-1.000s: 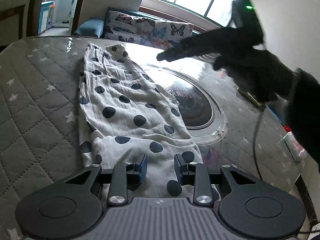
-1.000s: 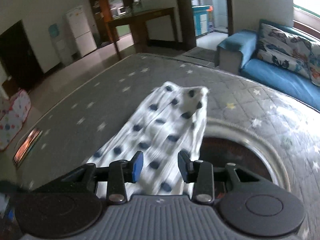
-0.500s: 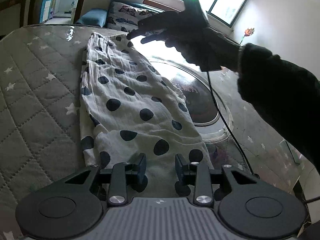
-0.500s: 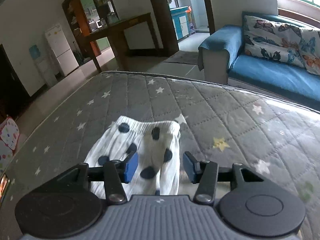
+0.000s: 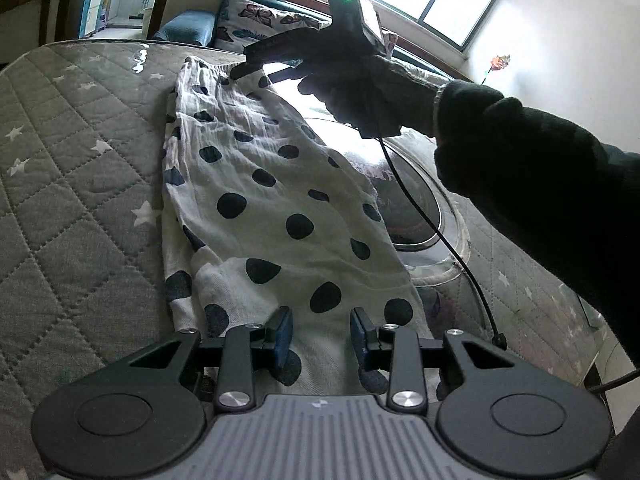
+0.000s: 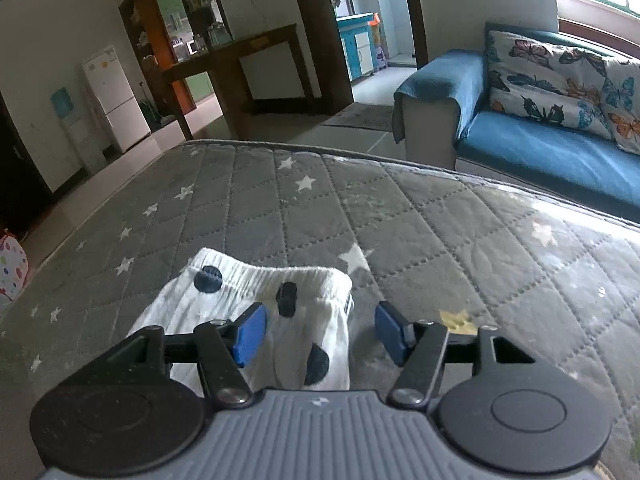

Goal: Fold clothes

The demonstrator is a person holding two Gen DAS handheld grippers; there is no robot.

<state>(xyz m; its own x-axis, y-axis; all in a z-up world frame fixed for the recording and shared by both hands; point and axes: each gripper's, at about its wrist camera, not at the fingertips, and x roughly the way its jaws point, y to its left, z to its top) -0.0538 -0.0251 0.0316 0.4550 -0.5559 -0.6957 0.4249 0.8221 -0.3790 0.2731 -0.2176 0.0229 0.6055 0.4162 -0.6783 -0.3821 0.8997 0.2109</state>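
One polka-dot garment on the quilted table — two grippers, left and right, jaws apart.

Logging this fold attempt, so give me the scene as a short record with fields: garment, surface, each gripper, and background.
garment: white polka-dot pants, lying flat and lengthwise, waistband at the far end
surface: grey quilted star-pattern cover
left gripper: open, over the near end of the pants
right gripper: open, at the waistband's right corner, cloth between the fingers but not clamped
background: blue sofa with butterfly cushions, white fridge
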